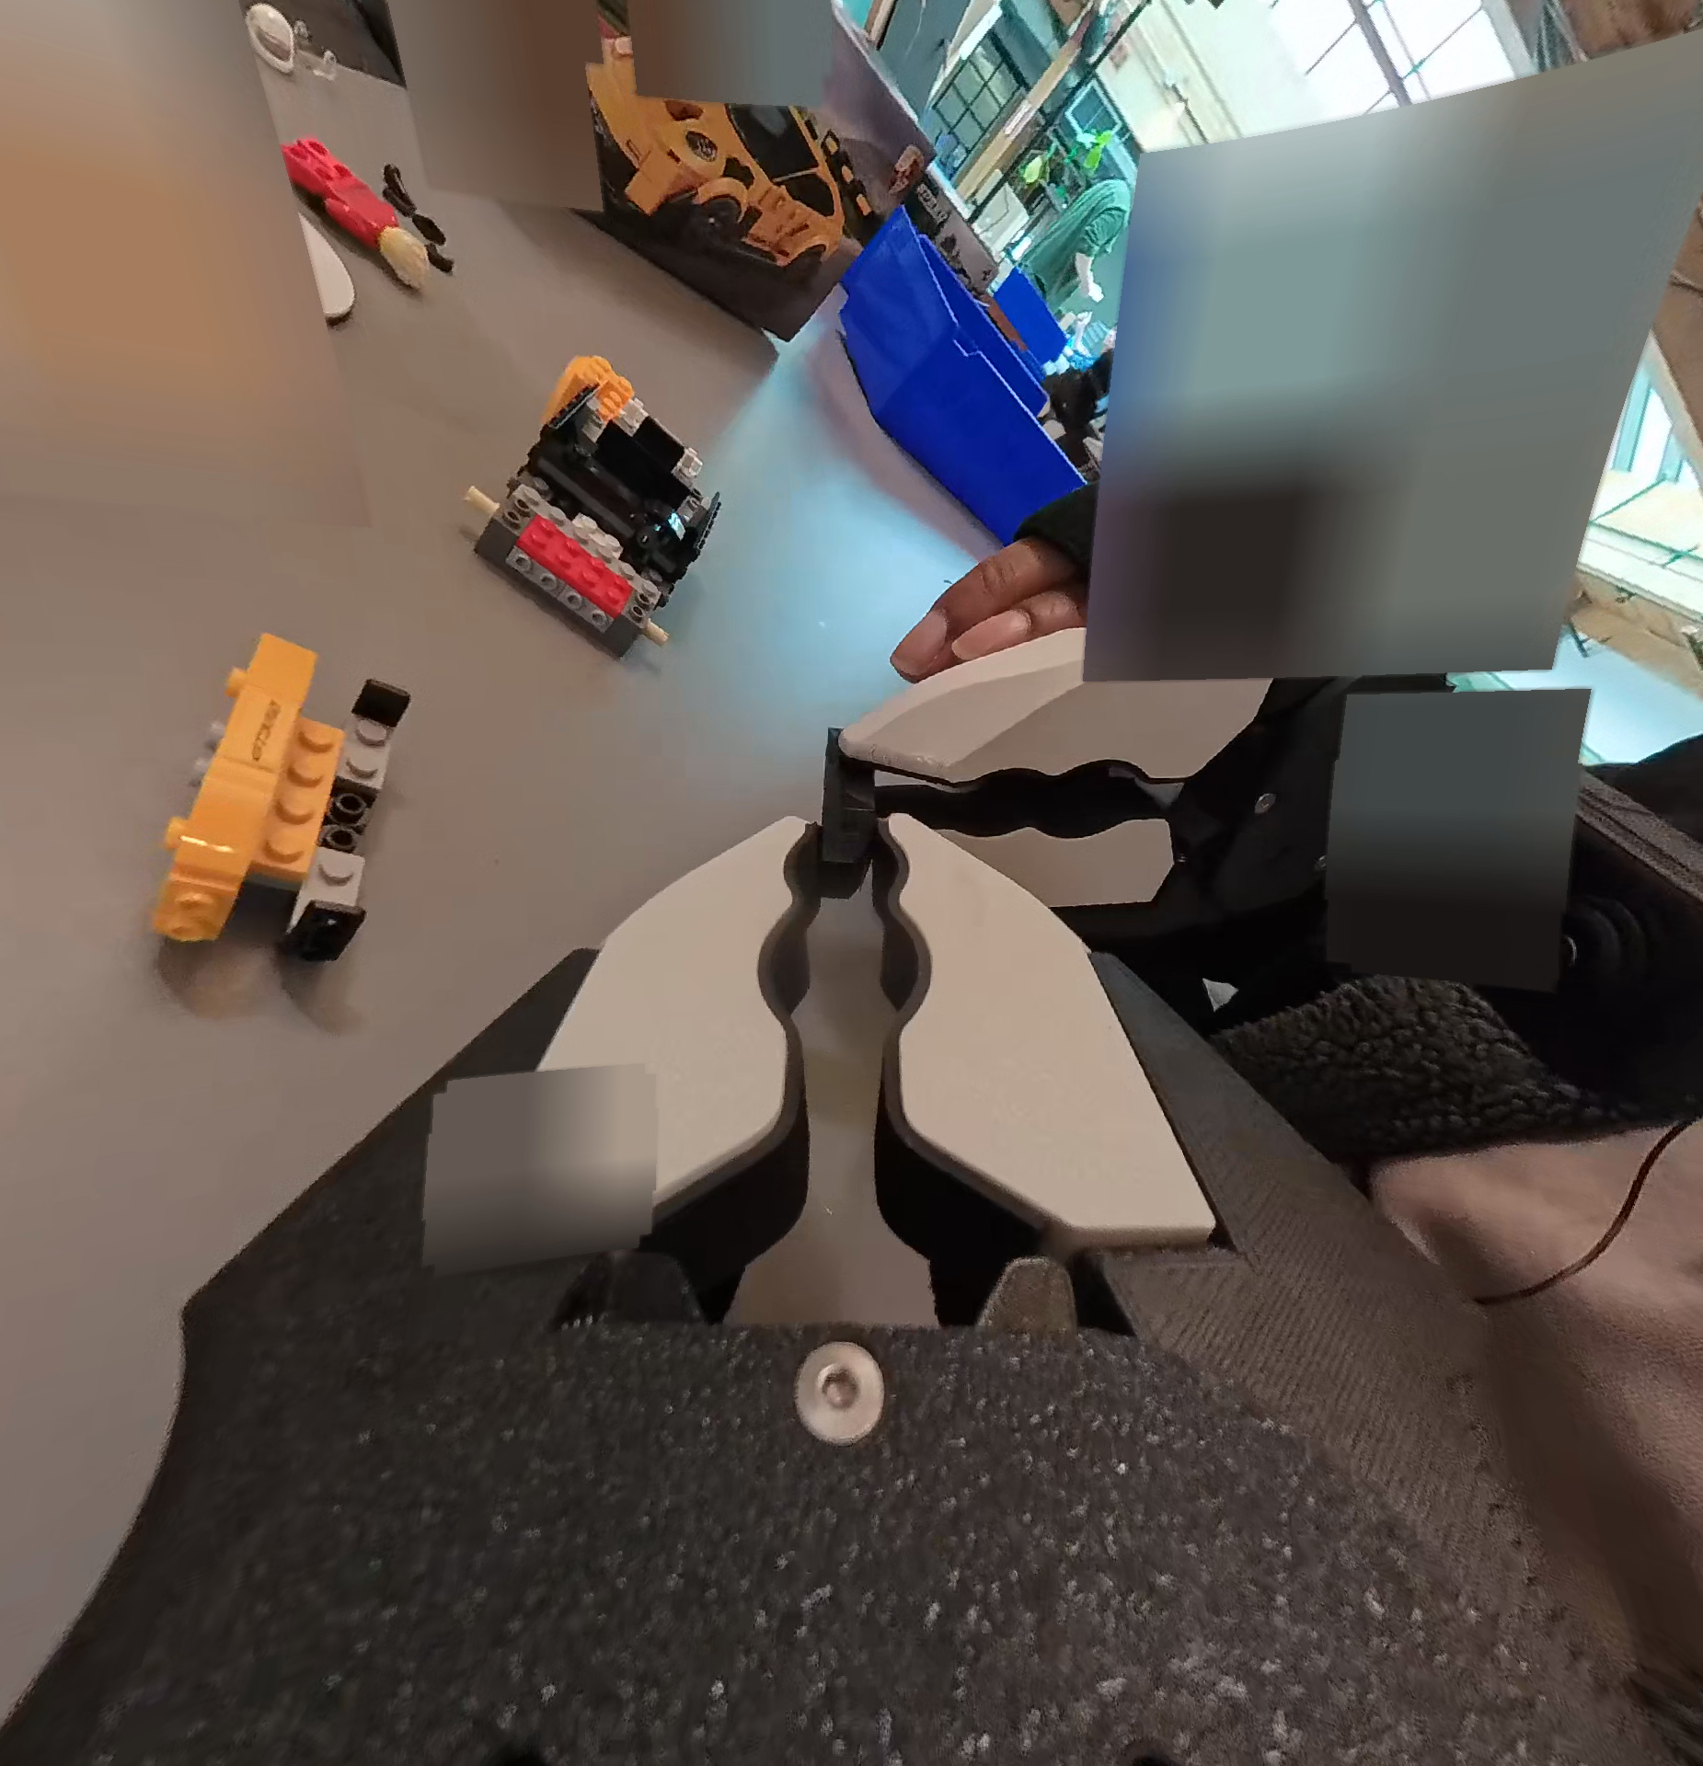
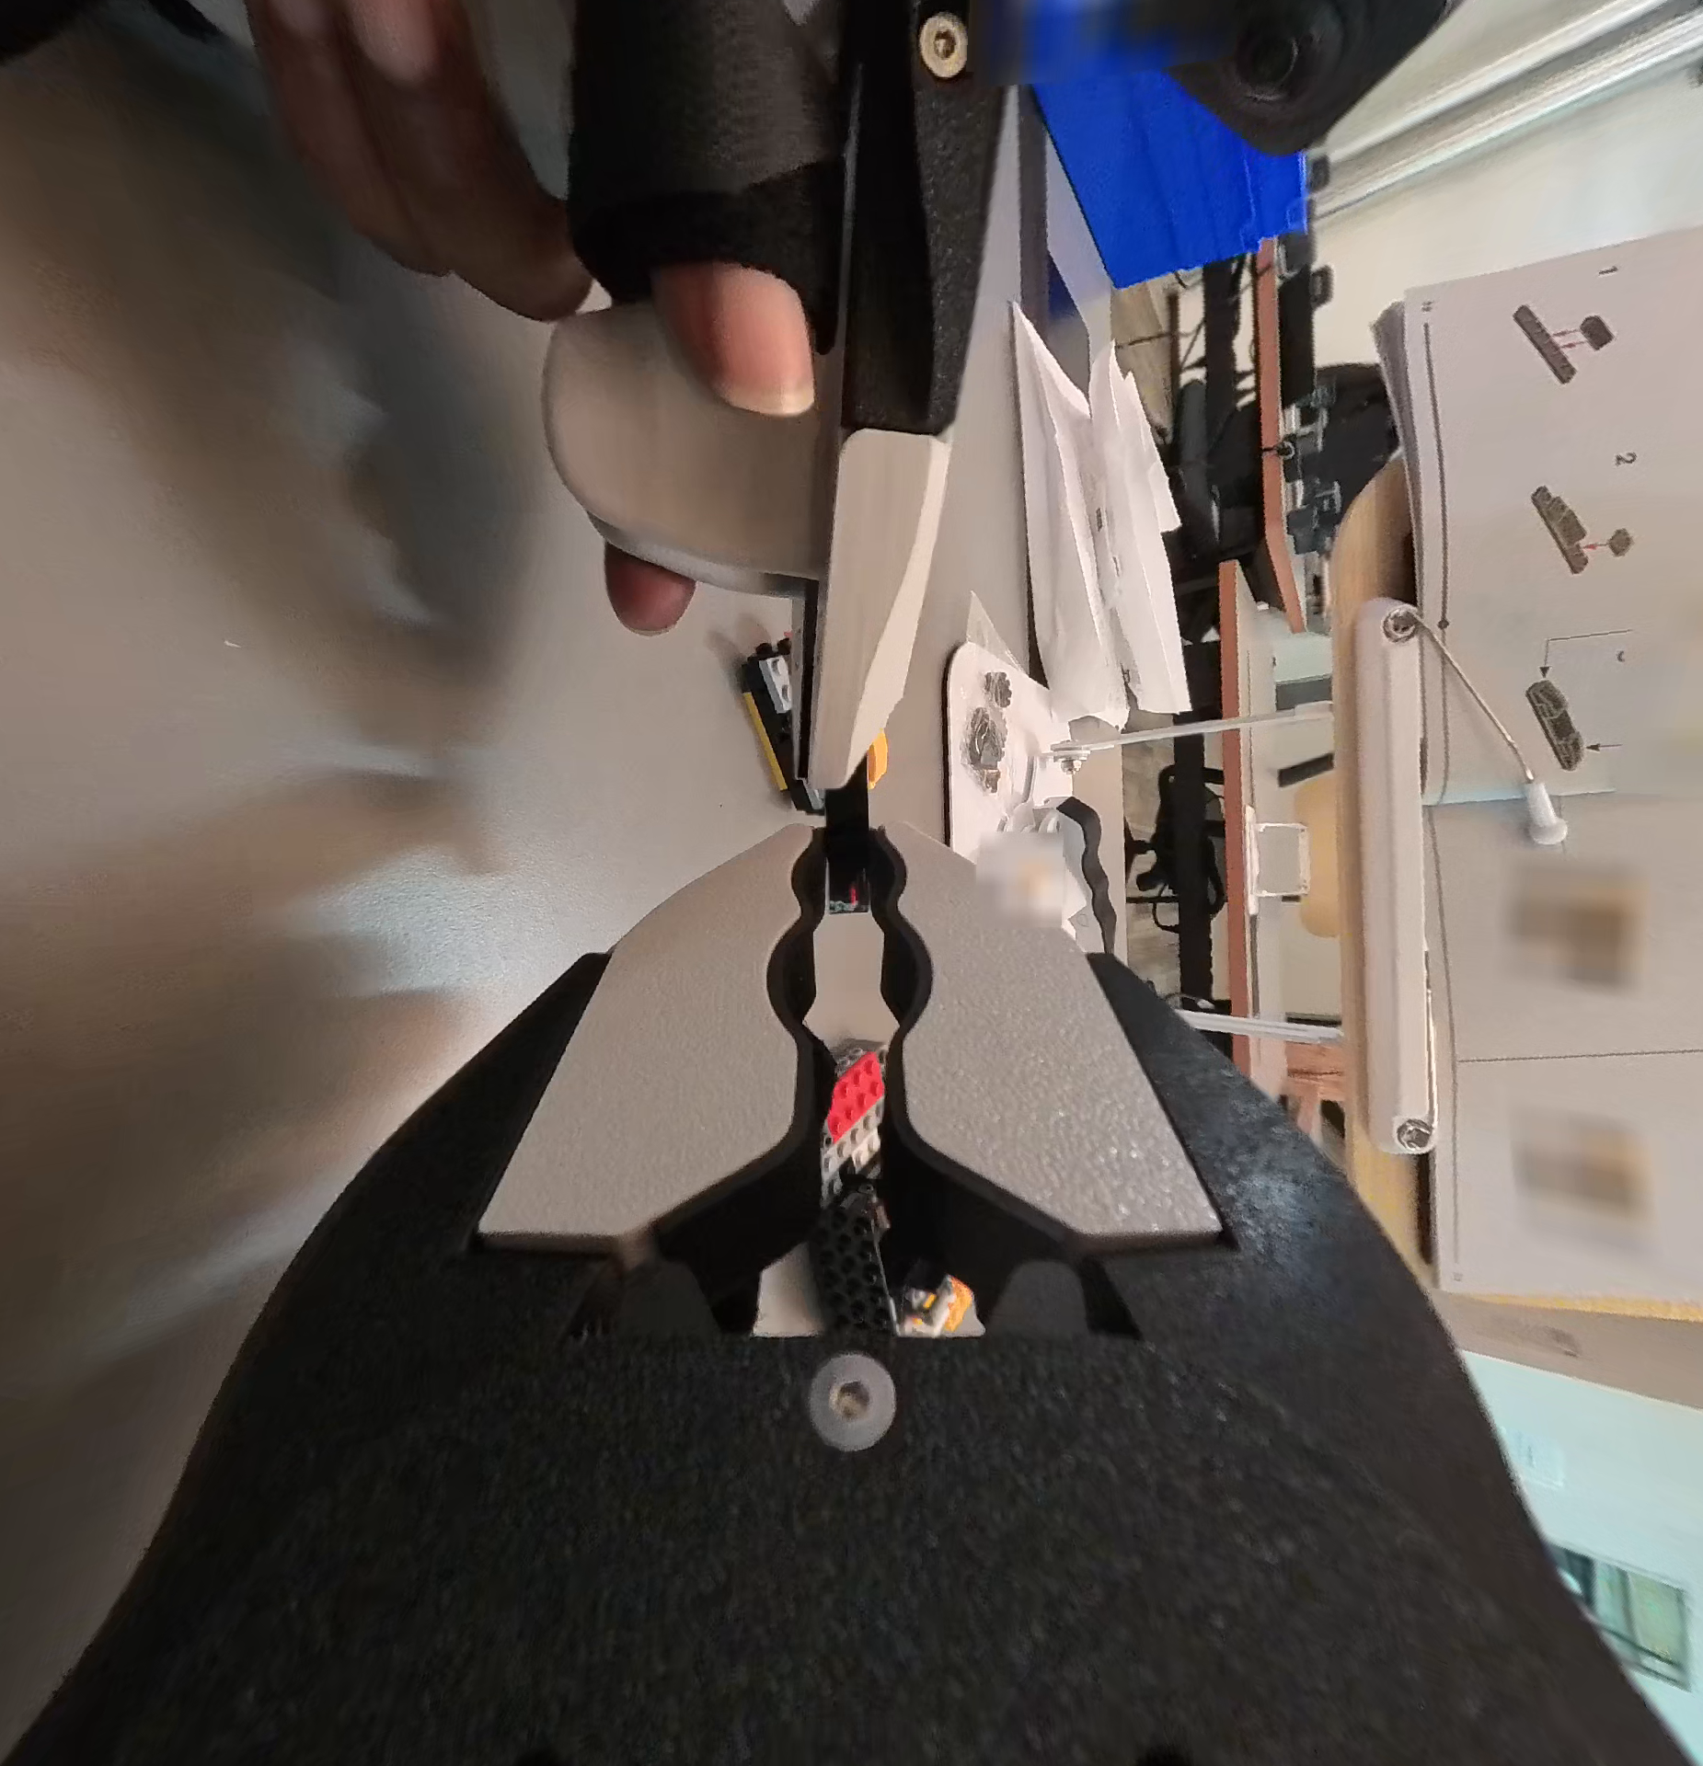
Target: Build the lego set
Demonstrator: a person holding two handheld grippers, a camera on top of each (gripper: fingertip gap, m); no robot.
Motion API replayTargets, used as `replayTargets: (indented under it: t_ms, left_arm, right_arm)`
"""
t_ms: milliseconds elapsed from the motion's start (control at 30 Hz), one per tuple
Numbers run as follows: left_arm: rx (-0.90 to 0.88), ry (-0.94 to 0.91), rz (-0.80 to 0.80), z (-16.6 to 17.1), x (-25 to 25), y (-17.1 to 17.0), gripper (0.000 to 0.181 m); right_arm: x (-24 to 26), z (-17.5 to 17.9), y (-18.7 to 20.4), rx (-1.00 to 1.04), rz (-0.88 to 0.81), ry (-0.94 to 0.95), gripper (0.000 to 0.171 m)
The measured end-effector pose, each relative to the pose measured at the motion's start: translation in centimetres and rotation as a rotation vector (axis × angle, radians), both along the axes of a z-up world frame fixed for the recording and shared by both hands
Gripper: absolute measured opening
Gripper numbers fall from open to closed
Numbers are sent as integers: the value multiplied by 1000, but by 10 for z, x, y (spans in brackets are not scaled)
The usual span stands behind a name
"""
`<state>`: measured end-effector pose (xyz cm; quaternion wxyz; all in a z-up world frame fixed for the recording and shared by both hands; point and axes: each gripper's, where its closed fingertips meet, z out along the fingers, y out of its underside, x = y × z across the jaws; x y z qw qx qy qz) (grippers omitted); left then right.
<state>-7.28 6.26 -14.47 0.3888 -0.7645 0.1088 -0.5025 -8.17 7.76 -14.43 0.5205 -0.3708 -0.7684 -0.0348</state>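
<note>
The left gripper (image 1: 842,841) was nearly shut, pinching a small black lego piece (image 1: 847,812) at its very tips. The right gripper (image 2: 847,850) was nearly shut too, and it pinched the same black piece (image 2: 845,860) from the other side, so the two sets of tips met in the air above the grey table (image 1: 541,908). In the left wrist view the right gripper (image 1: 862,764) came in from the right, with a person's hand (image 1: 981,612) resting on top of it. On the table sat a yellow and grey lego block build (image 1: 274,803) with raised letters on its side, too small to read. Farther back stood a half-built lego car (image 1: 599,516) with a red plate on it, well apart from the yellow build, with open table between them. A lego box (image 1: 732,191) showing a yellow car stood at the far edge, beside blue bins (image 1: 943,382). Loose red and black parts (image 1: 369,205) lay near the far left. Only the right wrist view showed the instruction booklet (image 2: 1574,669) clipped open on a stand, with step numbers and small drawings. It also showed white paper bags (image 2: 1096,535) and a white tray (image 2: 991,726) of small parts. Through the gap between its jaws, the half-built car (image 2: 857,1147) showed below.
</note>
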Motion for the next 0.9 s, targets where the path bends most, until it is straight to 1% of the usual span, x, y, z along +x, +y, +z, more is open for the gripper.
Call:
replayTargets:
  t_ms: [200,400,467,567,633,767,800,867,900]
  left_arm:
    - [91,-34,-16,15,2,-3,13]
    - [57,-110,-3,20,-2,-1,11]
    - [86,-90,-4,21,-2,-2,11]
    - [115,-109,-22,27,1,-5,18]
    - [121,-94,-9,26,-1,-3,11]
    - [117,-98,-22,27,-1,-5,11]
    - [127,-92,-38,27,1,-7,12]
    - [125,-84,-59,26,5,-10,30]
    - [123,-76,-67,24,7,-10,34]
  right_arm:
    - [0,10,1,-63,1,66,8]
    - [-1,16,0,-69,10,105,8]
    - [-1,17,0,-72,12,118,8]
    - [-1,20,1,-81,11,134,8]
    - [0,21,2,-75,12,140,8]
    - [0,22,1,-96,17,148,8]
    - [0,21,1,-109,15,151,8]
    - [1,20,1,-162,16,155,8]
    - [1,20,-1,-209,19,162,8]
